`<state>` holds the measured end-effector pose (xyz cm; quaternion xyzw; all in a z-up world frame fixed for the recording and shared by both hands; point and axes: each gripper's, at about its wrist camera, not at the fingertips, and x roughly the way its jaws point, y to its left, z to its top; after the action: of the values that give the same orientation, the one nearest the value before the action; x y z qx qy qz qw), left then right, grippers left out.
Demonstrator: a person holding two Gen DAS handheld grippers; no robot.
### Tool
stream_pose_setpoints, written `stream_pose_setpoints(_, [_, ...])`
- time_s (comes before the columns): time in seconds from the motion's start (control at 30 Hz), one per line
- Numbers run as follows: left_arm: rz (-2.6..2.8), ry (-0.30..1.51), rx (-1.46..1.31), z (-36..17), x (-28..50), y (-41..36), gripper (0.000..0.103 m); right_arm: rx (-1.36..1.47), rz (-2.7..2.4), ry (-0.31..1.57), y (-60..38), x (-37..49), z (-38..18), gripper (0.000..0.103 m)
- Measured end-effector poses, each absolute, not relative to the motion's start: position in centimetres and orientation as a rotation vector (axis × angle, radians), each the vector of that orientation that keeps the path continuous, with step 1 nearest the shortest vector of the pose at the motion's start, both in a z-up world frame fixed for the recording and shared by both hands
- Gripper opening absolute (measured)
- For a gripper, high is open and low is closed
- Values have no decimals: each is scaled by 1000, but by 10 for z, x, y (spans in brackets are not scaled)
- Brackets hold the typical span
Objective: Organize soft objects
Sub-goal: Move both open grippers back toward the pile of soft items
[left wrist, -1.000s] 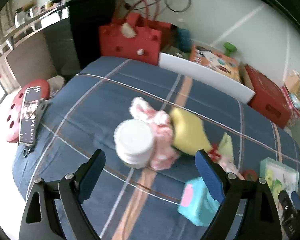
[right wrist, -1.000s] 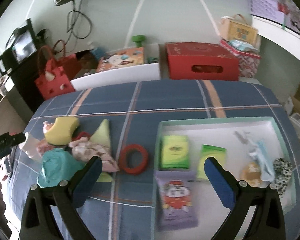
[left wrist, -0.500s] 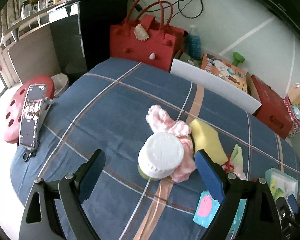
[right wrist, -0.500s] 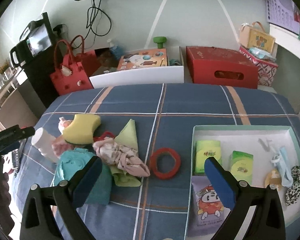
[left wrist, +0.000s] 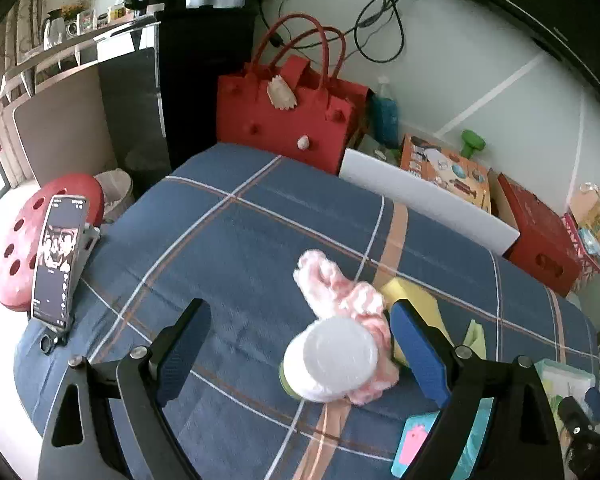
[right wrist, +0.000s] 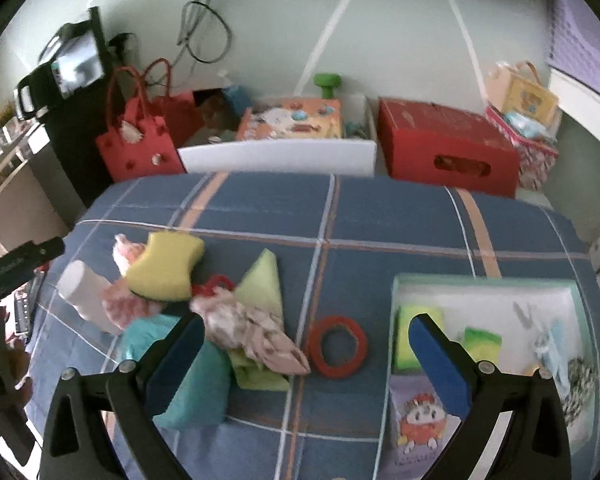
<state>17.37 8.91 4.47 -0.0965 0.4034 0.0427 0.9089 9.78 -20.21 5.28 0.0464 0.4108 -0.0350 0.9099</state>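
Both tongs stand wide and empty; we find the white bottle [left wrist: 330,360] low and right of centre between the left tongs [left wrist: 300,356], its cap facing us, beside the pink cloth [left wrist: 340,292] on the bench [left wrist: 240,240].

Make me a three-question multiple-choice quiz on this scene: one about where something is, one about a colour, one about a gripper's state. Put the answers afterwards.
1. Where does the red ring lie?
A. inside the tray
B. on the blue checked cloth, beside the tray
C. on top of the yellow sponge

2. What colour is the bag standing past the far edge of the bed?
A. red
B. green
C. white

3. How do the jaws of the left gripper stand?
A. shut on the white-lidded jar
B. shut on nothing
C. open, clear of the jar

Answers:
1 B, the ring rests on cloth left of the tray.
2 A, its felt is red.
3 C, both blue pads stand apart from the jar.
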Motion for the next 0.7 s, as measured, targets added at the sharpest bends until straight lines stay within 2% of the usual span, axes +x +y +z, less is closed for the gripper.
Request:
stream_pose_setpoints(0.33, [47, 838, -224, 46, 186, 96, 91, 40, 90, 885, -168, 134, 72, 103])
stream_pose_setpoints(0.7, [25, 884, -237, 40, 198, 95, 91, 43, 219, 1041, -138, 176, 62, 103])
